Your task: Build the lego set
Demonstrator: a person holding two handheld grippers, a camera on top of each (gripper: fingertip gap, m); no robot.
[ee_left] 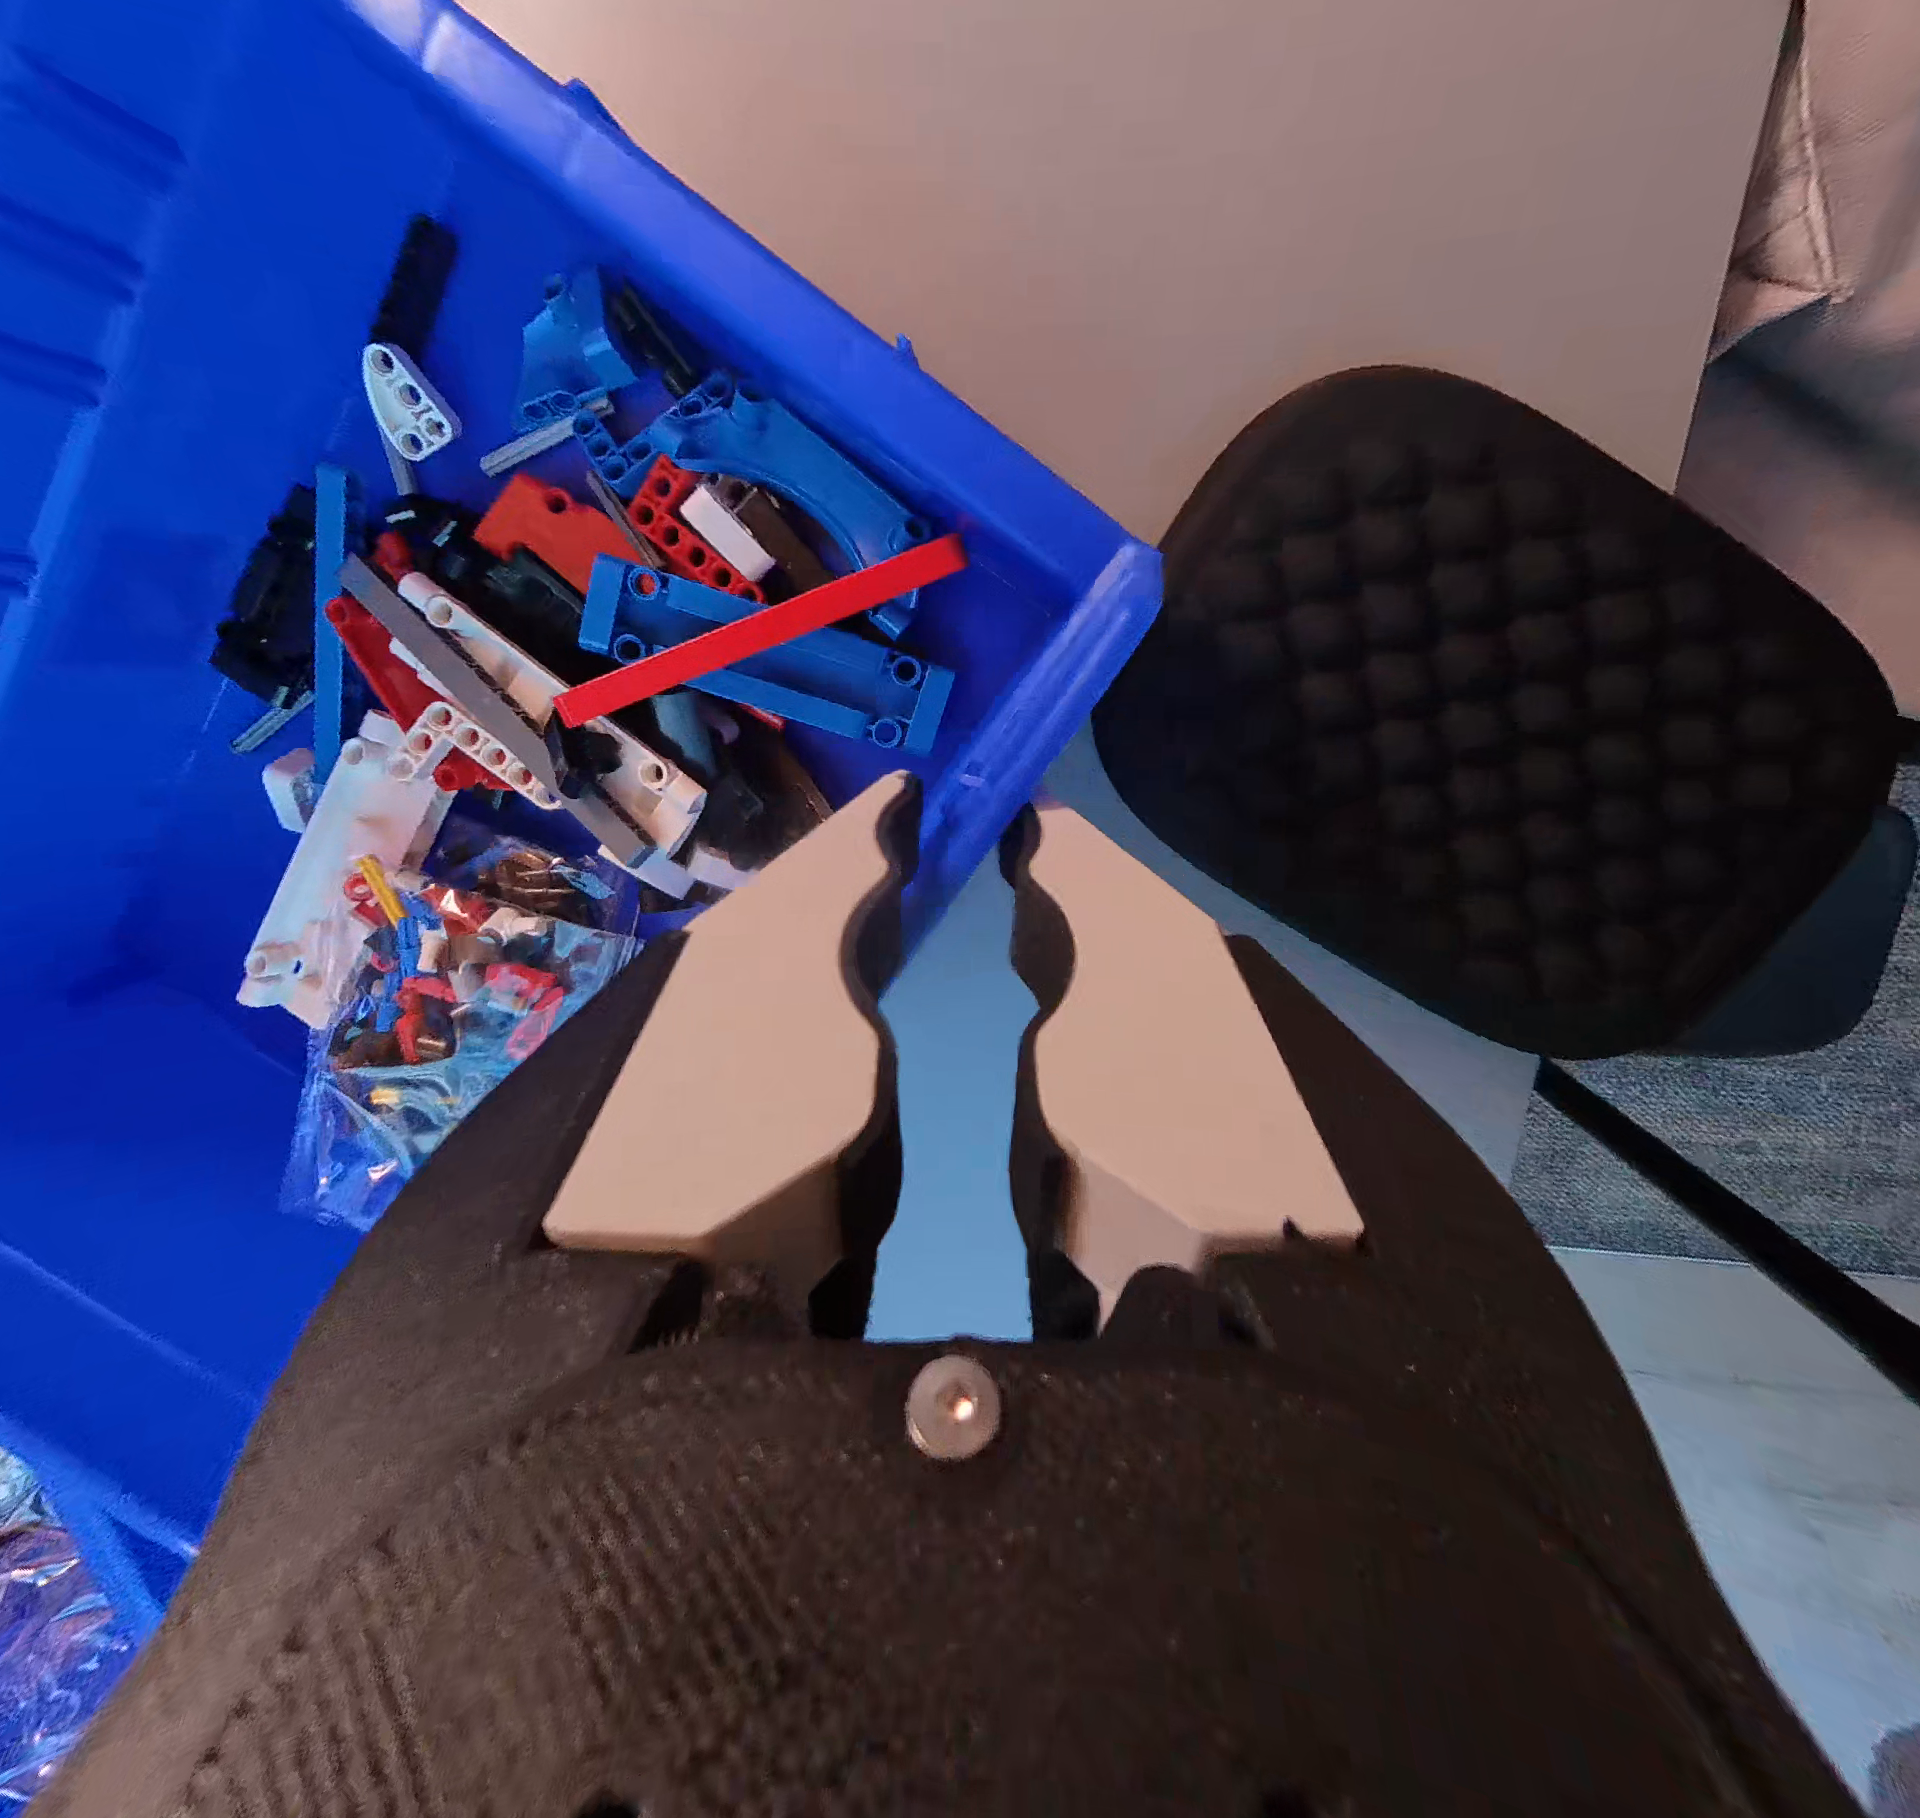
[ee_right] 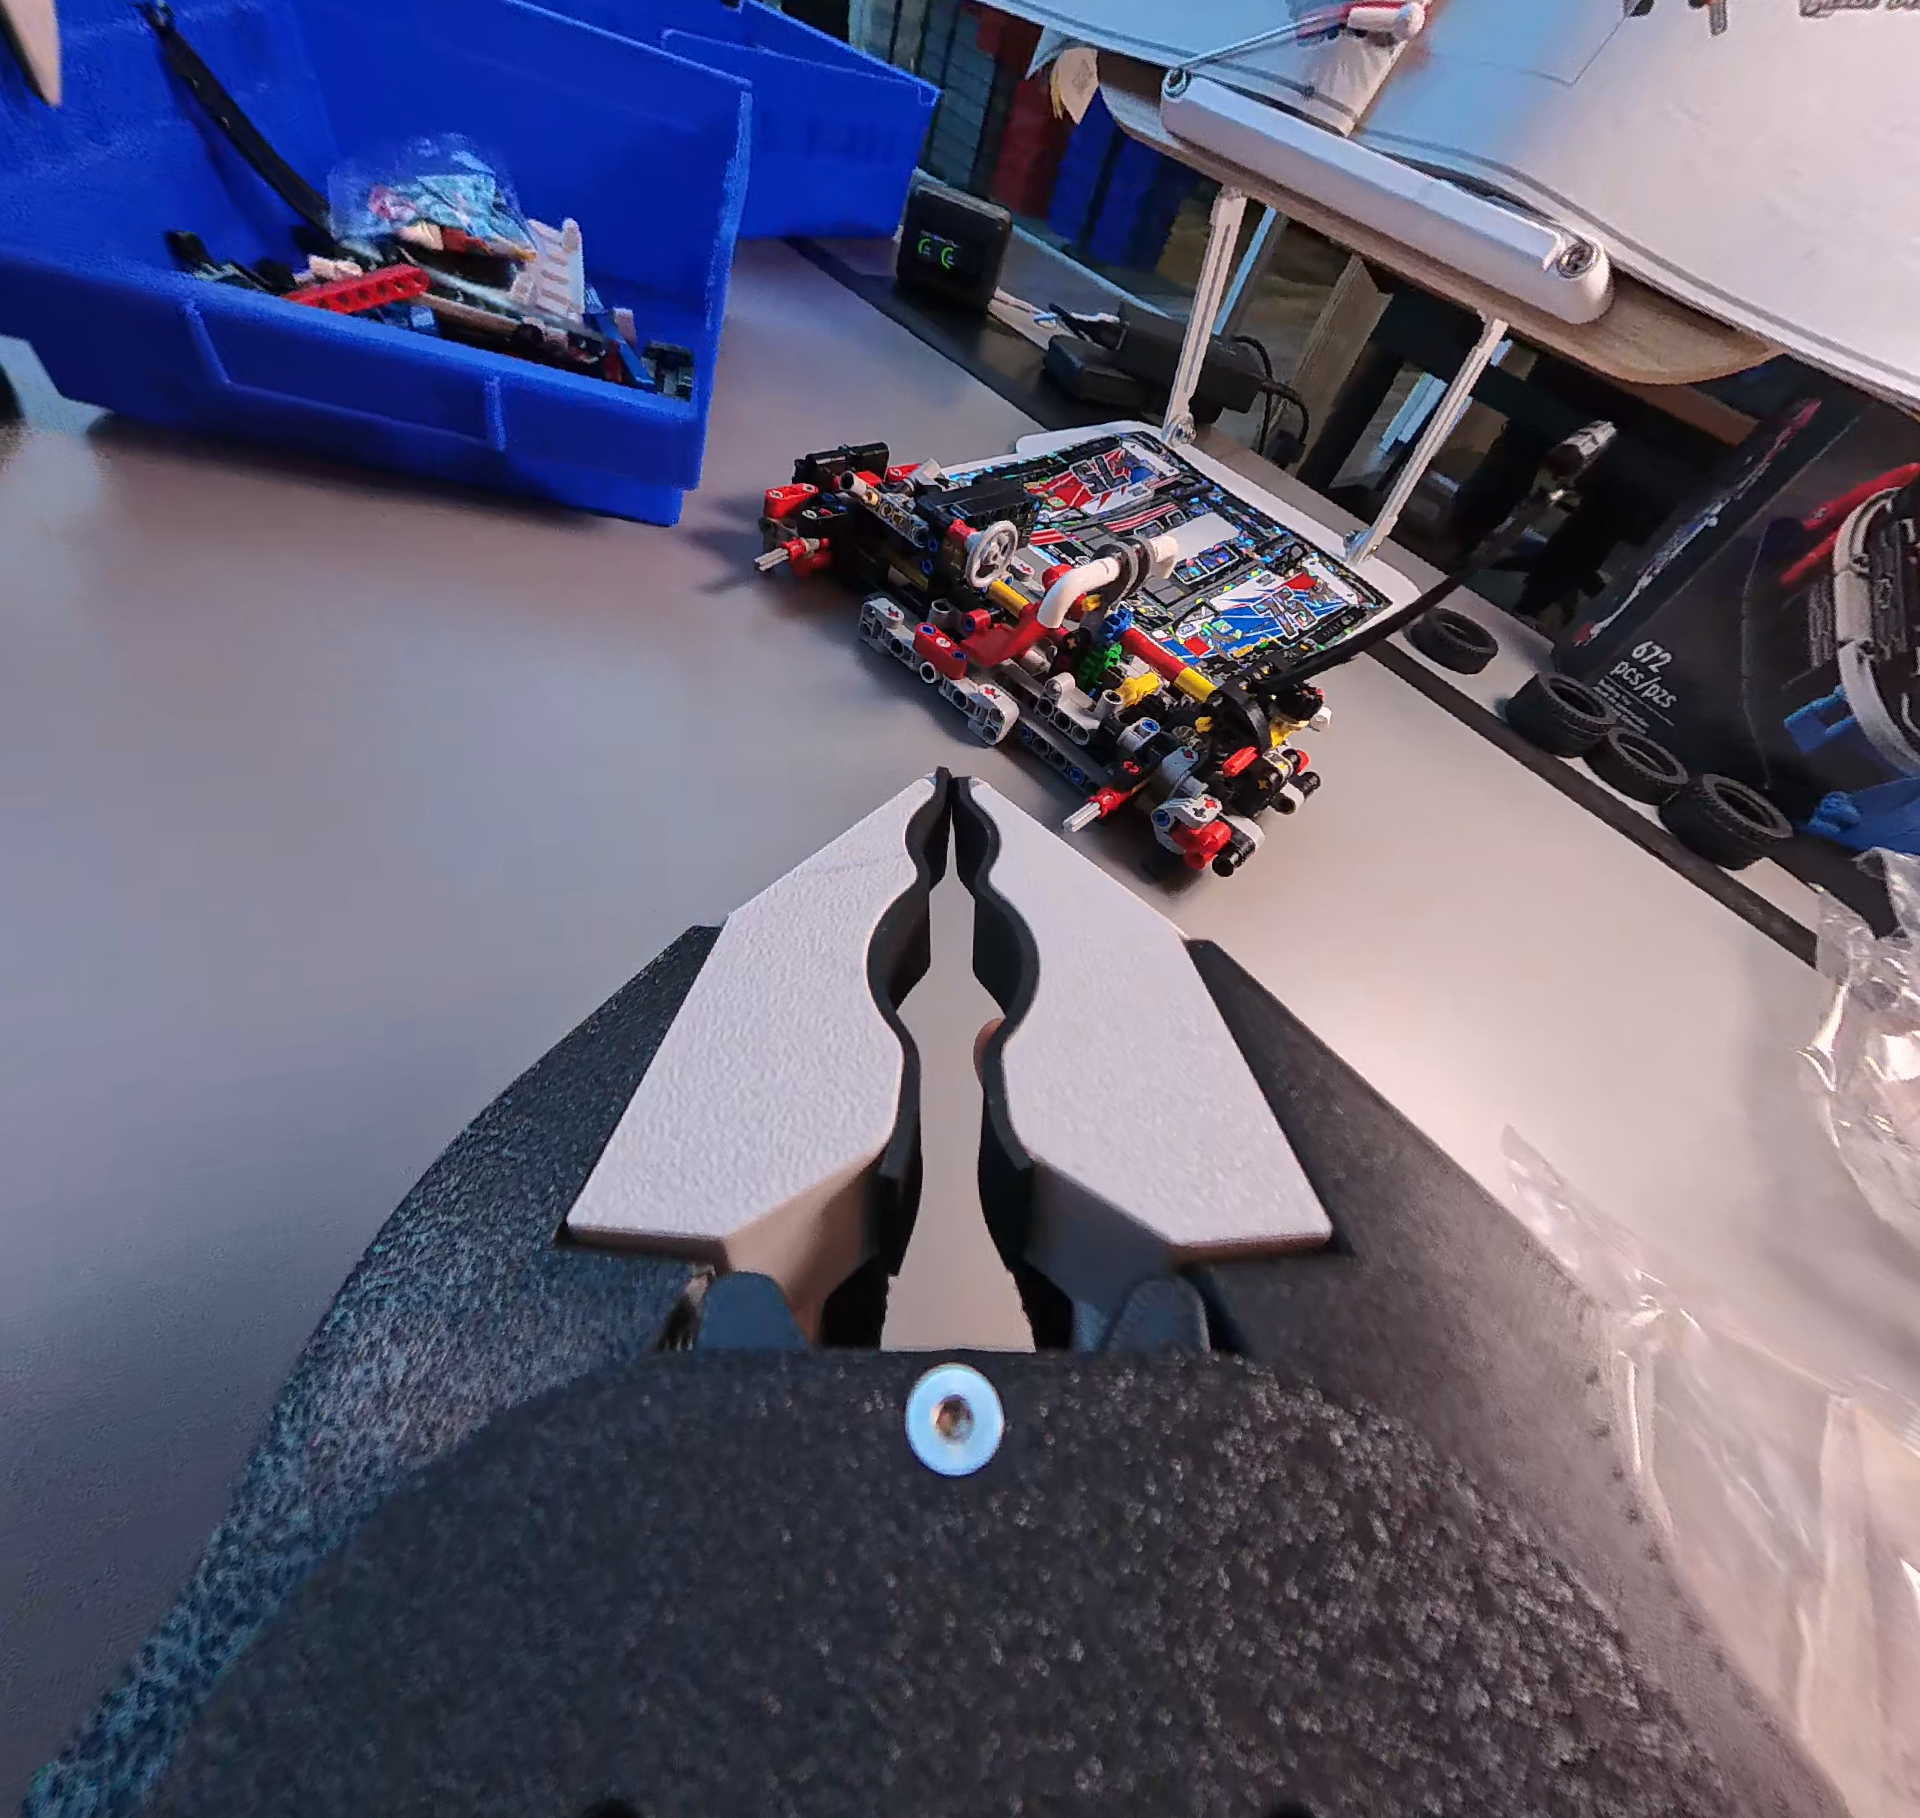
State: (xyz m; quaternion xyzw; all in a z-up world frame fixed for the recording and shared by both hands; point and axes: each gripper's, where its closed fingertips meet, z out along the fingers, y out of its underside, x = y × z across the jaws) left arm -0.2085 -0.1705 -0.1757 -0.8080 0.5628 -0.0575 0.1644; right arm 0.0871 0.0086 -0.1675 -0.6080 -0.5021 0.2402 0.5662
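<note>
- Grey table (ee_right: 416, 781), smooth and matte, carrying everything below.
- Blue bin (ee_right: 436, 397) of loose lego pieces, left of and behind the half-built lego chassis (ee_right: 1049, 646).
- Sticker sheet (ee_right: 1247, 563) flat just behind the chassis, touching it.
- 4 black tyres (ee_right: 1621, 740) lined up right of the chassis, along the table's far edge.
- Crinkled clear plastic (ee_right: 1870, 1041) nearer, well right of the chassis.
</note>
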